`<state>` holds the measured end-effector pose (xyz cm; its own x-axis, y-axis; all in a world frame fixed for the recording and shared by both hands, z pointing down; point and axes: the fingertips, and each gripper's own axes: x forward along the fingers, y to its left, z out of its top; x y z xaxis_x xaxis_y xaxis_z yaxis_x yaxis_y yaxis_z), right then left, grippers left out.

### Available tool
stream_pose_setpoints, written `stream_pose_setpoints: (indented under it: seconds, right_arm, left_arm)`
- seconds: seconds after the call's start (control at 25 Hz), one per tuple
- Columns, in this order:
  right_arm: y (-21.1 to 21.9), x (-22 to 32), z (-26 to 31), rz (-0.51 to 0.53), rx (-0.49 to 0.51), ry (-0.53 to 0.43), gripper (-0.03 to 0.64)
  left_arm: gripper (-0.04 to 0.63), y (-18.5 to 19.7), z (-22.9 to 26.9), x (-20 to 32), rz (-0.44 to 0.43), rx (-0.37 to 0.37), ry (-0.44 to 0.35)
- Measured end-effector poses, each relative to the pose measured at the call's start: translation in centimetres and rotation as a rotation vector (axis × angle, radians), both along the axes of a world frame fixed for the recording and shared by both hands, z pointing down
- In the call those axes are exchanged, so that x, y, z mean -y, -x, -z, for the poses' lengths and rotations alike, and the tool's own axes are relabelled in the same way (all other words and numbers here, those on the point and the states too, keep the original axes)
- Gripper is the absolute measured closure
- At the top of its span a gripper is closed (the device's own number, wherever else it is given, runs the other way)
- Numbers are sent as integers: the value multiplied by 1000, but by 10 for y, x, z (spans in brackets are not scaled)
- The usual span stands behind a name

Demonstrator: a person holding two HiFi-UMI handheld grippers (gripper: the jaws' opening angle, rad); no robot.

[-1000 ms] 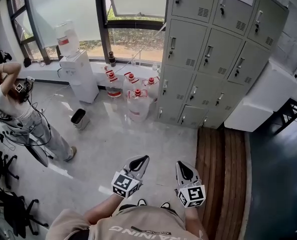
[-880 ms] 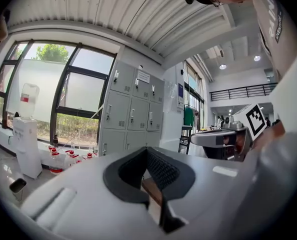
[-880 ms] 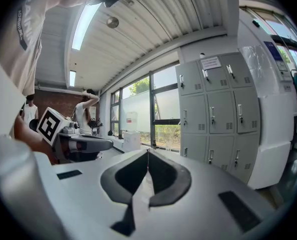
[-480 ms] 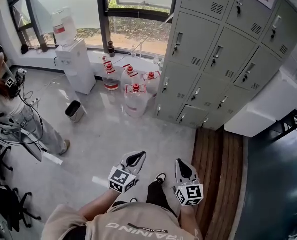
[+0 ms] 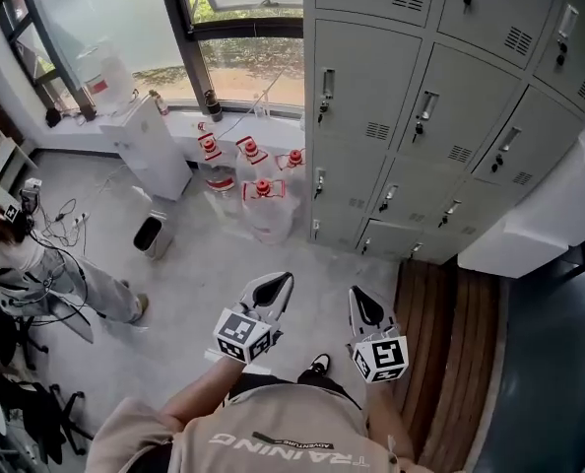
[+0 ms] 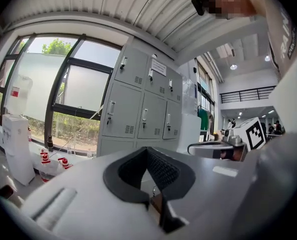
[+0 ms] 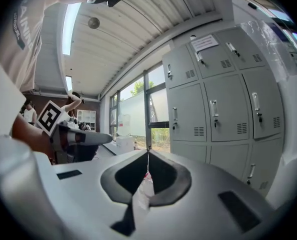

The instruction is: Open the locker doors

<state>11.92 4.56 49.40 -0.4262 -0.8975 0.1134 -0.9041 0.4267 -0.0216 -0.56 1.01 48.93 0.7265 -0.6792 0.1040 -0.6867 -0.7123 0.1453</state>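
A bank of grey lockers (image 5: 440,116) fills the upper right of the head view, with every door shut and a handle on each. My left gripper (image 5: 274,286) and right gripper (image 5: 360,302) are held side by side low in the view, well short of the lockers, both shut and holding nothing. The left gripper view looks past its closed tips (image 6: 147,149) at the lockers (image 6: 138,111), with the right gripper (image 6: 213,148) beside it. In the right gripper view the closed tips (image 7: 148,152) point toward the lockers (image 7: 218,109).
Several water jugs (image 5: 258,200) stand on the floor by the lockers' left side, below the window. A water dispenser (image 5: 145,141) and a small bin (image 5: 149,233) are further left. Another person (image 5: 36,264) stands at the far left. A wooden platform (image 5: 450,333) and a white cabinet (image 5: 539,225) lie at right.
The view has come closer to the lockers, which now look larger and higher in frame. Both grippers stay shut, side by side. The person at left has slid toward the edge.
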Motion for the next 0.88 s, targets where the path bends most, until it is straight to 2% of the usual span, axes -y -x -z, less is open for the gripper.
stream_pose_setpoints:
  seconds: [0.08, 0.2, 0.4, 0.64, 0.88]
  right_arm:
    - [-11, 26, 0, 9, 13, 5, 606]
    - [-12, 63, 4, 34, 51, 5, 606]
    - [-7, 134, -7, 68, 19, 29, 606]
    - [7, 240, 5, 31, -16, 12, 606]
    - [30, 346, 53, -10, -30, -68, 606]
  left_arm:
    - [589, -13, 2, 19, 14, -8, 7]
    - [589, -16, -4, 49, 29, 22, 24]
    - [589, -11, -27, 111, 56, 27, 63]
    - [589, 1, -36, 212, 34, -30, 63]
    - [589, 18, -15, 305, -35, -6, 11]
